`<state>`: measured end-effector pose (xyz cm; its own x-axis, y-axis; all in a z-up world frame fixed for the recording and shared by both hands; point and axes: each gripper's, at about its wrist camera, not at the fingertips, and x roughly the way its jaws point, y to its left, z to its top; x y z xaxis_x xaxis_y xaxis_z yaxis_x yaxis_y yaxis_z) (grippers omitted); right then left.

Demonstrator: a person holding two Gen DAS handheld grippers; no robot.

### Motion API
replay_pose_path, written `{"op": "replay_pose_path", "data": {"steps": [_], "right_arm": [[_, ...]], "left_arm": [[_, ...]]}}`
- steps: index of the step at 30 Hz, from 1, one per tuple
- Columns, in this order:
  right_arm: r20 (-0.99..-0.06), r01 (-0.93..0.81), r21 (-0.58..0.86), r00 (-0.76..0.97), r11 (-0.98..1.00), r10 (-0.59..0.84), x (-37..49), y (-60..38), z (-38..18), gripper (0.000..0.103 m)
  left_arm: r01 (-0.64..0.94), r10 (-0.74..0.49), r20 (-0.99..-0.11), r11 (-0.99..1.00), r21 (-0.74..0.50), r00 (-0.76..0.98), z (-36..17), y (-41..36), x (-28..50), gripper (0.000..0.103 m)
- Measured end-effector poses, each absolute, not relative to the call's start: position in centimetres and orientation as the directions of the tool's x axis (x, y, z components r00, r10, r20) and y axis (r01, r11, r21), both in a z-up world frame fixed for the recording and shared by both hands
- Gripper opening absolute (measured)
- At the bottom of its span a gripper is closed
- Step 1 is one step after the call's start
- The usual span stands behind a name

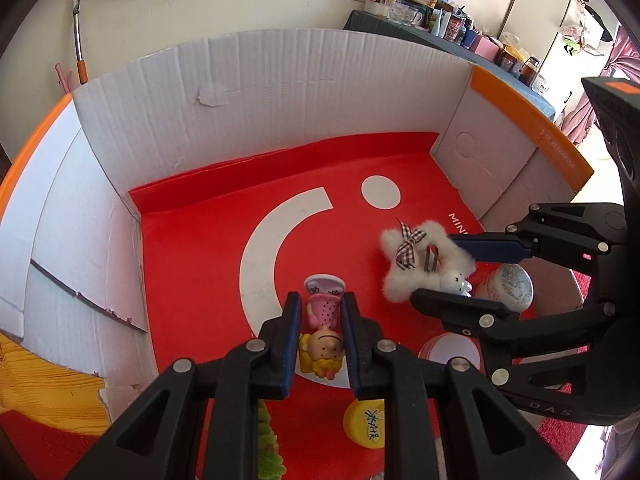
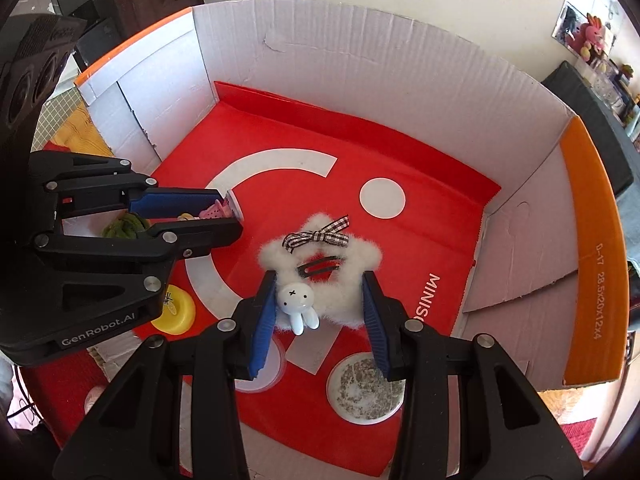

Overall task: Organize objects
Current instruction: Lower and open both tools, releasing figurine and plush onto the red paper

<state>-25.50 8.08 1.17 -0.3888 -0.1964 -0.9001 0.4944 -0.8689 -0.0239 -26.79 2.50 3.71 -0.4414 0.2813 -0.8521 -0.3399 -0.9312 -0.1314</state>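
From the left wrist we had the left claw [image 1: 320, 320] clamped tight on the little doll [image 1: 323, 332] over the box [image 1: 280, 92], and from the right wrist the right claw [image 2: 320, 308] pinched the fluffy star clip [image 2: 320, 276] loosely, so we figured its fur could slip and drop crooked.

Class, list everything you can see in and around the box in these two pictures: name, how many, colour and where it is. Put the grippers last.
cardboard box: one, white inside with orange rim, open top
red bag: one, red with white print, lining the box floor
doll figure: one, pink dress, yellow hair, in left gripper
fluffy star clip: one, white, checked bow and white rabbit, in right gripper
yellow cap: one, near edge
round lids: two, white, near edge
left gripper: shut on doll
right gripper: shut on star clip
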Motion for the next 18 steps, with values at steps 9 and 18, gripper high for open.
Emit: {"op": "replay_pose_path", "data": {"steps": [9,18], "right_arm": [[-0.914,0.503,-0.029,-0.362,-0.864,-0.18,-25.0,8.2,0.3,0.04],[-0.916,0.506,-0.035,-0.361,-0.862,-0.175,-24.2,8.3,0.4,0.041]], "left_arm": [[-0.343,0.281,-0.853,-0.93,-0.13,-0.439,3.3,2.4,-26.7,0.021],[-0.344,0.279,-0.858,-0.93,-0.129,-0.432,3.2,2.7,-26.1,0.021]]}}
